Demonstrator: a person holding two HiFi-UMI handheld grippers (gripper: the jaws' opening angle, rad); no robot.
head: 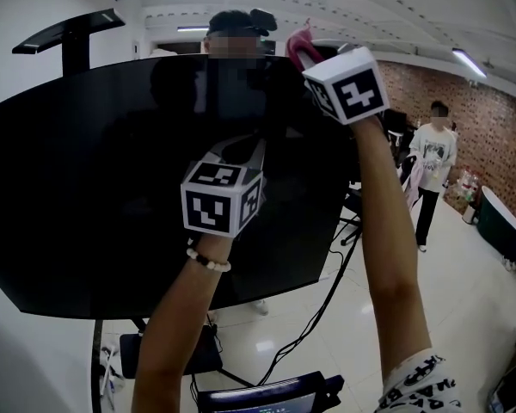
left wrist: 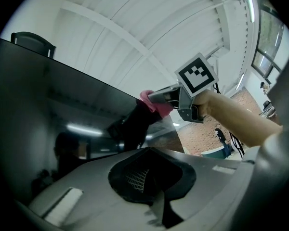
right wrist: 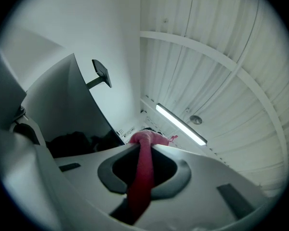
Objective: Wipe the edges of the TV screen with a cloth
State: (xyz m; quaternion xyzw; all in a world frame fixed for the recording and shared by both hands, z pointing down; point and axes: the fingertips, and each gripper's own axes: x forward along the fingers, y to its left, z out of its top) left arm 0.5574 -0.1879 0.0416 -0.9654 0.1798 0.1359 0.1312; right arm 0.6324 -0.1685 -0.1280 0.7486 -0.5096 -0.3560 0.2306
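Note:
A large black TV screen [head: 86, 188] on a stand fills the head view. My right gripper [head: 305, 54] is raised to the TV's top edge near the right corner and is shut on a pink cloth [head: 299, 48]. From the left gripper view the cloth [left wrist: 154, 102] sits pinched in the right gripper [left wrist: 159, 96], against the screen's upper edge [left wrist: 86, 81]. In the right gripper view the cloth [right wrist: 143, 143] hangs through the closed jaws, the dark screen [right wrist: 67, 105] to the left. My left gripper [head: 241, 149] is held in front of the screen's middle, shut and holding nothing.
One person [head: 432, 157] stands by the brick wall [head: 490, 119] at the right. Another person's head [head: 236, 24] shows above the TV. Cables [head: 322, 304] trail from the screen to the white floor, and a dark stand base [head: 258, 394] lies below. A black bracket [head: 69, 31] rises at top left.

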